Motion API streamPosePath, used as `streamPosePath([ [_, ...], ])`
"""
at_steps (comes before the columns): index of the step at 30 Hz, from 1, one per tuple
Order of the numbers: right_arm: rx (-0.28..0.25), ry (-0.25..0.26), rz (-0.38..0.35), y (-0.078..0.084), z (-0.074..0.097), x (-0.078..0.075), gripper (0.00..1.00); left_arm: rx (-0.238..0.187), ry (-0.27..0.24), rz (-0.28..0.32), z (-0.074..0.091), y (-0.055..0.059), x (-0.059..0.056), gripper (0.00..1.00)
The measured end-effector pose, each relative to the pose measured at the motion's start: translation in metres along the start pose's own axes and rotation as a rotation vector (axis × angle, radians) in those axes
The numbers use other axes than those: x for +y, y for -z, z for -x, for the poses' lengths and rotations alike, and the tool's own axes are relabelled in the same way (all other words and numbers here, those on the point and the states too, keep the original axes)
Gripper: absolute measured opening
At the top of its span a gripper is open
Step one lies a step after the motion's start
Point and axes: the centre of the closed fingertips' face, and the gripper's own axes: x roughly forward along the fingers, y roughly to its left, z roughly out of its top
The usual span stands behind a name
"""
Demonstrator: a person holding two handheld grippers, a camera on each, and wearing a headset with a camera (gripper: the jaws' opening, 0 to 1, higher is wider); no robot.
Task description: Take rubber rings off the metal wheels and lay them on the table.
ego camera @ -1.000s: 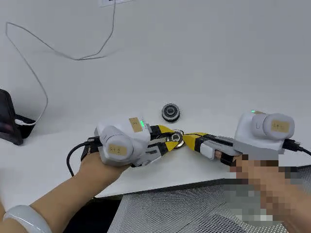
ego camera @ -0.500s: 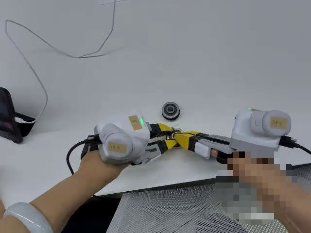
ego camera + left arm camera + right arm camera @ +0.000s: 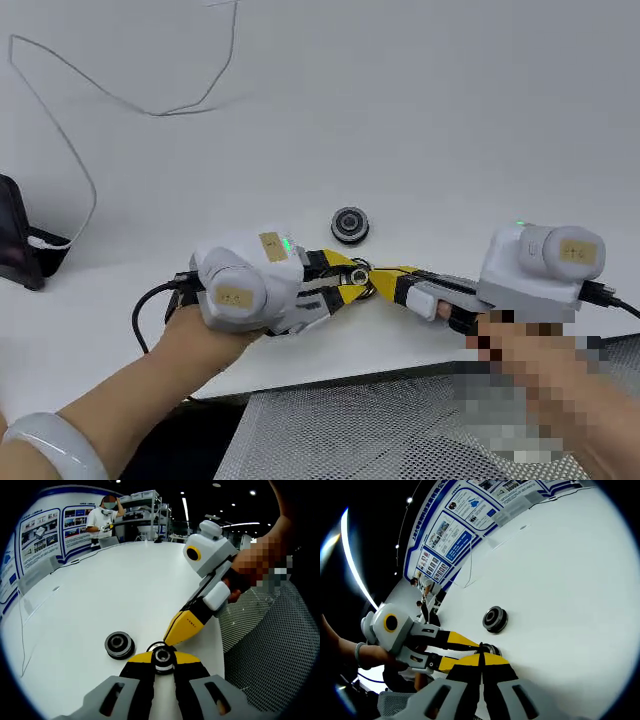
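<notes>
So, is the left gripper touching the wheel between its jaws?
Touching. In the left gripper view the left gripper has its yellow jaws pressed on both sides of the wheel.

Thin grey cable (image 3: 157, 114) loops across ahead of me and runs down left toward a black device (image 3: 12, 235), which the frame edge cuts off. A white cable end (image 3: 40, 243) lies at the device's base. Perforated grey mesh panel (image 3: 340, 440) sits just below me and is also on the right of my left gripper view.

Left gripper view, far back:
- blue-bordered wall posters (image 3: 75, 525)
- standing person in white top (image 3: 102, 517)
- shelving racks (image 3: 145, 507)
- ceiling strip lights (image 3: 187, 510)

Right gripper view:
- more poster boards (image 3: 465, 522)
- bright curved light strip (image 3: 351, 565)
- standing figures (image 3: 426, 587), too small to detail
</notes>
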Motion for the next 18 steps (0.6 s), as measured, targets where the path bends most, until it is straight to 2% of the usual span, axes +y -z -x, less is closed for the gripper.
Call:
streamPosePath([
  [3,0.0,-0.002,-0.003,0.0,-0.001,0.001,0.01,-0.02,-0.005,-0.002,0.005,-0.005,-0.001,0.15],
  [7,0.001,-0.01,-0.004,-0.001,-0.002,0.005,0.01,-0.037,-0.029,0.013,0.012,-0.005,0.002,0.17],
  [9,0.0,-0.011,-0.003,-0.001,-0.002,0.007,0.01,-0.03,-0.049,0.018,0.015,-0.001,0.005,0.19],
  [15,-0.006,-0.03,-0.014,-0.002,-0.002,0.011,0.01,-0.008,-0.06,0.031,0.022,0.012,0.007,0.22],
  [18,-0.009,-0.043,-0.02,-0.003,-0.002,0.013,0.01,-0.007,-0.071,0.045,0.023,0.015,0.008,0.32],
])
